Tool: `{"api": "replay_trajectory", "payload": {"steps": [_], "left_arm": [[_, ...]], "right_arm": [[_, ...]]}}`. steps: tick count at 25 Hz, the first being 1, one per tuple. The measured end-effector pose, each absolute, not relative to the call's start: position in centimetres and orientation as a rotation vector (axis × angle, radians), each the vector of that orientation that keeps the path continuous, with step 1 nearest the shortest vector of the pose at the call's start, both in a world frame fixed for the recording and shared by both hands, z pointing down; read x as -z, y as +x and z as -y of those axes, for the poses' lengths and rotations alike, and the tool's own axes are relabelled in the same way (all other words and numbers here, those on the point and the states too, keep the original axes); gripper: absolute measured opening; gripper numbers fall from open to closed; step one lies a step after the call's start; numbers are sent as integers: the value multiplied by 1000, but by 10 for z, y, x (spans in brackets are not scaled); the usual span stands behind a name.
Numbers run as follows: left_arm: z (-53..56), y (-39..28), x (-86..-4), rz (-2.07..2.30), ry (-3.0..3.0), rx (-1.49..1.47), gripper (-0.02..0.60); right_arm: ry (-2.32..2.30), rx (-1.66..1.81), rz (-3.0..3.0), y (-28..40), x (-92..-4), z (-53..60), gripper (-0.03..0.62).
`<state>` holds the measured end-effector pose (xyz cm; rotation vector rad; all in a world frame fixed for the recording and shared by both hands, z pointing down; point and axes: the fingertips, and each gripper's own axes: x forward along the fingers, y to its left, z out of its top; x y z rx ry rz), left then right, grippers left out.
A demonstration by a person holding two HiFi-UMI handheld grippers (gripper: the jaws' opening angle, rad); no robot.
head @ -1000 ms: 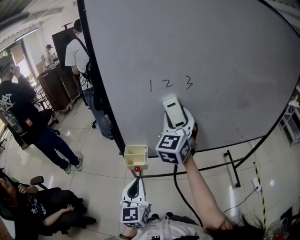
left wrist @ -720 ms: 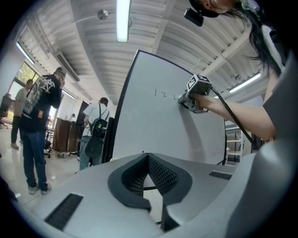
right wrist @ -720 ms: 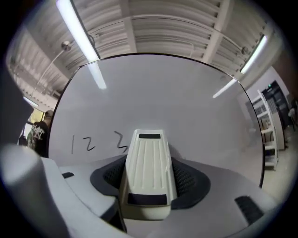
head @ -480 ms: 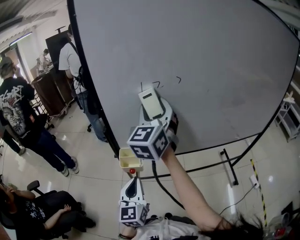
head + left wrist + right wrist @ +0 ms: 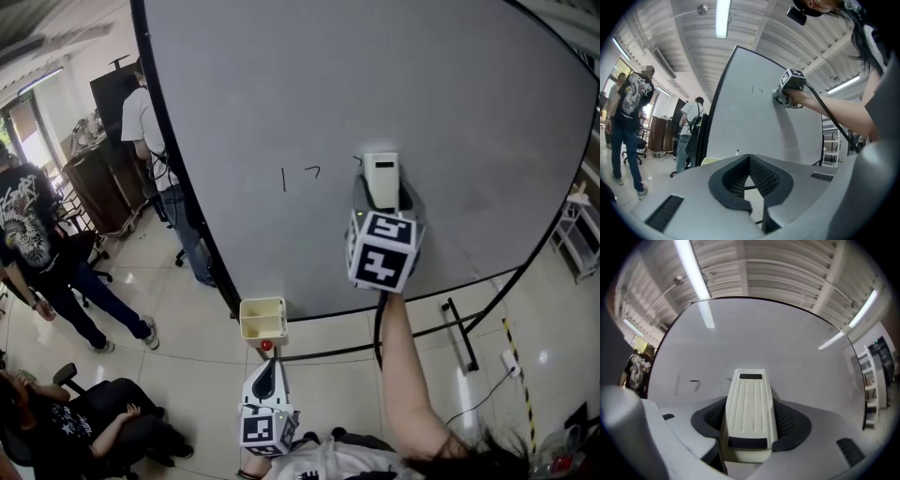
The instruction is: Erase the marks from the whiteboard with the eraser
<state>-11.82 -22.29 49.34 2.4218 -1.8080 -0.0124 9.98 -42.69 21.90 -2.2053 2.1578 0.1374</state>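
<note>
On whiteboard, head view: eraser pinched in right tongs and laid against the board, right of marks reading "1 7"; a short stroke shows at the eraser's upper left corner.
Below board, head view: left tongs held low, just under a yellow tray; people stand at left.
Left gripper view: left tongs pressed together at the tips, nothing between them; whiteboard ahead, right tongs up against it beside the marks.
Right gripper view: right tongs clamp the eraser by its sides, ribbed back toward the camera; marks lie to its left on the board.
</note>
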Motion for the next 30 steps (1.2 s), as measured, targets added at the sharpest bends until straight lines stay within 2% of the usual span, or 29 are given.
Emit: {"api": "replay_trajectory", "payload": {"steps": [3,6,8,12,14,16,21,23,26,30], "left_arm": [[224,-116,-497,1815,2418,29,-8],[224,-107,-495,1792,2449,36,-8],[227,-108,-492,1789,2453,36,-8],[228,-115,-494,1795,2443,18,-8],[225,-117,-500,1796,2433,10,-8],[224,-121,-505,1797,2424,6,-8],[225,-126,-504,1789,2427,38,-8],[226,-121,-501,1785,2435,47,-8],[223,-129,-499,1782,2448,56,-8],[226,-122,-505,1808,2416,23,-8]], "right_arm": [[-2155,-431,-2379,-12,-209,411,285],[-2193,-656,-2462,-42,-234,417,285],[-2210,-536,-2400,-3,-229,425,285],[-2278,-85,-2061,140,-214,431,285],[-2248,72,-2001,166,-224,431,285],[-2251,7,-2056,131,-222,427,285],[-2178,-500,-2426,-69,-232,411,285],[-2216,-730,-2474,-93,-244,413,285],[-2270,-605,-2399,-53,-242,417,285],[-2310,-71,-2073,108,-230,428,285]]}}
